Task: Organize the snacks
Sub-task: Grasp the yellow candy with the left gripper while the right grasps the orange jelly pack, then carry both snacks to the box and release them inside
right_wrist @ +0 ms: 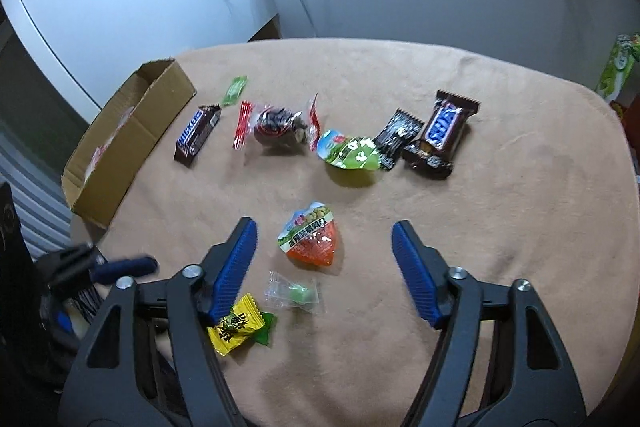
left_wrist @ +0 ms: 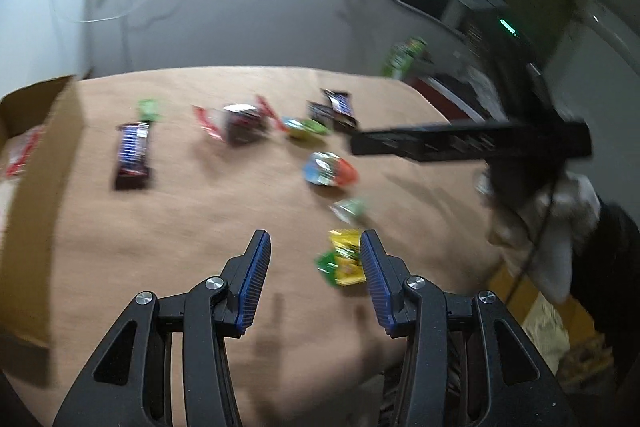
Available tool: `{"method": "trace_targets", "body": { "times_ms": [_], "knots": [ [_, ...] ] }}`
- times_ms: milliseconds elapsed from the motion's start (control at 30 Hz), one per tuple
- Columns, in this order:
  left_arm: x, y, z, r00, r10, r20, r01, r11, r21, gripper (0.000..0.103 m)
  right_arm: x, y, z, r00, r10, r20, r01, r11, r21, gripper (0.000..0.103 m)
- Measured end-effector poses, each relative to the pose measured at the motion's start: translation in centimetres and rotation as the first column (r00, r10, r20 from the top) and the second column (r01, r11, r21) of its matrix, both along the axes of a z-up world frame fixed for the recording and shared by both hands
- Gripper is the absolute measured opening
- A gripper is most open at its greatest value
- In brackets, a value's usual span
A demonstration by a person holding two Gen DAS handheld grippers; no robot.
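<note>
A: Left camera: what's showing?
B: A tan table [left_wrist: 200, 227] by a grey wall is sitting under the left claw [left_wrist: 314, 247], which is gaping wide, holding nothing. The Snickers bar [left_wrist: 133, 155] is lying just beside the box [left_wrist: 52, 163], pointing away.

A: Right camera?
B: The right claw [right_wrist: 324, 233] is spreading wide, holding nothing. There the bar [right_wrist: 197, 135] is slanting alongside the box [right_wrist: 132, 135].

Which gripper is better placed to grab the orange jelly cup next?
Right. The right gripper is open with the orange jelly cup lying between its fingers, while the open left gripper sits nearer the yellow candy.
</note>
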State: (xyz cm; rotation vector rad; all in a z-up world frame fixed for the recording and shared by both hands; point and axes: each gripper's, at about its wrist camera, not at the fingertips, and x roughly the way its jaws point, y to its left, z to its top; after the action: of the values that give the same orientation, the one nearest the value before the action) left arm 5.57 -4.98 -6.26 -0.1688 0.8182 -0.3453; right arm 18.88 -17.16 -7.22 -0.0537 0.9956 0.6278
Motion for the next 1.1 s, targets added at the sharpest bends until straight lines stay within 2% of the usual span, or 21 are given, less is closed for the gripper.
{"method": "trace_targets", "body": {
  "times_ms": [133, 300, 367, 533, 600, 667, 733, 933, 1100],
  "knots": [
    [0.3, -2.5, -1.1, 0.999, -0.053, -0.009, 0.053, 0.998, 0.041, 0.045, 0.4, 0.6, -0.9, 0.999, 0.029, -0.017, -0.029, 1.000, -0.008, 0.064],
    [0.6, -4.0, -2.3, 0.999, -0.052, -0.007, 0.053, 0.995, 0.085, 0.045, 0.8, 1.5, -1.9, 0.998, 0.052, -0.022, -0.053, 0.998, -0.036, 0.058],
    [0.8, -4.3, -2.6, 0.999, -0.042, -0.006, 0.043, 0.995, 0.085, 0.036, 0.9, 1.8, -2.1, 0.998, 0.062, -0.017, -0.063, 0.997, -0.047, 0.053],
    [0.7, -4.7, -3.0, 0.999, -0.036, 0.013, 0.034, 0.992, 0.124, 0.031, 0.9, 2.7, -2.8, 0.996, 0.086, -0.007, -0.087, 0.993, -0.080, 0.051],
    [0.5, -5.2, -3.2, 0.999, -0.039, 0.027, 0.035, 0.989, 0.142, 0.029, 0.8, 3.0, -3.1, 0.995, 0.096, -0.003, -0.096, 0.991, -0.098, 0.046],
    [0.3, -5.3, -3.2, 0.998, -0.041, 0.039, 0.035, 0.987, 0.155, 0.022, 0.7, 3.3, -3.4, 0.995, 0.104, -0.003, -0.103, 0.988, -0.118, 0.039],
    [0.0, -5.3, -3.2, 0.998, -0.046, 0.043, 0.039, 0.986, 0.161, 0.022, 0.5, 3.7, -3.5, 0.993, 0.116, 0.007, -0.114, 0.984, -0.134, 0.039],
    [0.0, -4.5, -3.2, 0.999, -0.026, 0.043, 0.020, 0.990, 0.138, 0.022, 0.5, 4.1, -3.5, 0.992, 0.123, 0.012, -0.120, 0.984, -0.134, 0.027],
    [0.4, -3.0, -3.3, 0.999, -0.004, 0.034, 0.000, 0.994, 0.105, 0.021, 0.5, 4.0, -3.4, 0.993, 0.115, 0.010, -0.113, 0.987, -0.115, 0.026]
  ]
}}
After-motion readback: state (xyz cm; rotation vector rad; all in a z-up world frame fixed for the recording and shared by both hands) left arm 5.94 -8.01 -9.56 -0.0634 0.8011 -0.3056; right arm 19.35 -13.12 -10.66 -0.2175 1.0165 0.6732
